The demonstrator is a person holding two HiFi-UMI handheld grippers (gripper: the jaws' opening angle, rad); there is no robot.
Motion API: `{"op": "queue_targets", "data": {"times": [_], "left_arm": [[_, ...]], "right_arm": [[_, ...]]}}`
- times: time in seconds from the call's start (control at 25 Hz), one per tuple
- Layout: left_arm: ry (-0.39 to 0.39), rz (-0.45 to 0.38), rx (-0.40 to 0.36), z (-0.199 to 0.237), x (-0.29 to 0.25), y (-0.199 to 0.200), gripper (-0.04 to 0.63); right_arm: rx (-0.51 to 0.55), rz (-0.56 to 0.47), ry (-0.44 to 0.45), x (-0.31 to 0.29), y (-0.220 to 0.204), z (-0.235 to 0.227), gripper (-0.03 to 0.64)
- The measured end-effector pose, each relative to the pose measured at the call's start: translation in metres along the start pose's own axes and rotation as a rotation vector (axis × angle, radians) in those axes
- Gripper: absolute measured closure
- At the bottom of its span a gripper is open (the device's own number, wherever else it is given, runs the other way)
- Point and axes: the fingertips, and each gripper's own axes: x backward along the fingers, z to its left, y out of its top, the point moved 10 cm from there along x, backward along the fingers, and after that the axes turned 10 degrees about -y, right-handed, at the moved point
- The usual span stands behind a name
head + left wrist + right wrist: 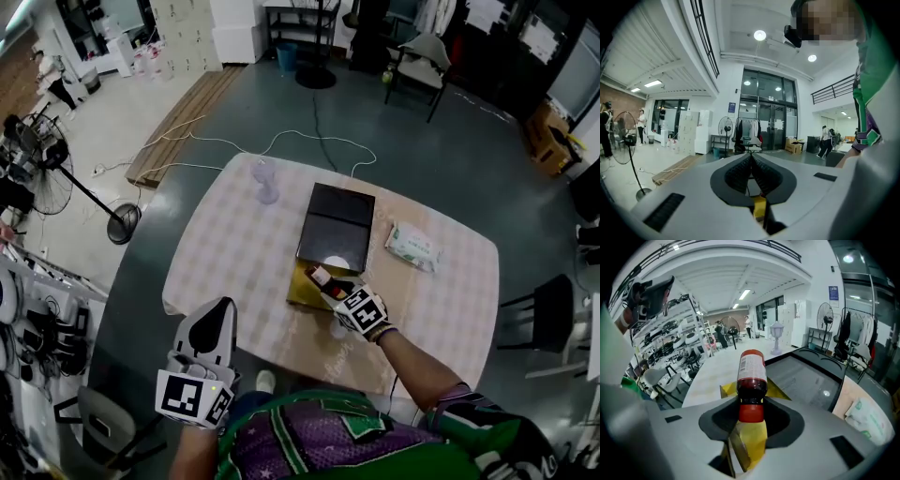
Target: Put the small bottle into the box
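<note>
The right gripper (752, 405) is clamped on a small bottle (752, 369), its dark pads pressing on the red cap while the body, filled with dark liquid and wrapped in a white label, sticks out ahead of the jaws. In the head view this gripper (335, 290) reaches in from the lower right, tilted downward, and holds the bottle (321, 277) over the near end of the box (336, 220). That near end is yellow and the far part is a flat black panel; yellow corners show just behind the bottle in the right gripper view. Whether the bottle touches the box cannot be made out. The box lies near the middle of a table (234, 253) covered with a pale checked cloth. Just to the right of the box lies a pack of wipes (412, 246), and toward the far left of the box stands a clear glass (265, 181). The left gripper (751, 157) has its jaws pressed together with nothing between them. In the head view it (222, 307) hangs at the near left edge of the table, well apart from the box.
</note>
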Motion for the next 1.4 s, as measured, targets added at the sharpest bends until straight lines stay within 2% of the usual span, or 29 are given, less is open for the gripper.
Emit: {"op": "queue_targets", "data": {"times": [0.56, 0.76, 0.88, 1.04, 1.4], "left_arm": [[0.041, 0.036, -0.003, 0.000, 0.005, -0.008, 0.572], [0.057, 0.046, 0.007, 0.002, 0.009, -0.011, 0.571], [0.060, 0.046, 0.007, 0.004, 0.010, -0.012, 0.572], [0.057, 0.042, 0.008, 0.004, 0.012, -0.011, 0.572], [0.065, 0.041, 0.008, 0.011, 0.020, -0.012, 0.571]], "right_arm": [[0.087, 0.200, 0.038, -0.055, -0.010, 0.016, 0.460], [0.126, 0.238, 0.038, -0.061, -0.010, 0.018, 0.460], [0.145, 0.274, 0.069, -0.066, -0.011, 0.022, 0.457], [0.204, 0.280, 0.021, -0.066, -0.004, 0.022, 0.456], [0.194, 0.268, 0.015, -0.064, -0.002, 0.018, 0.429]]}}
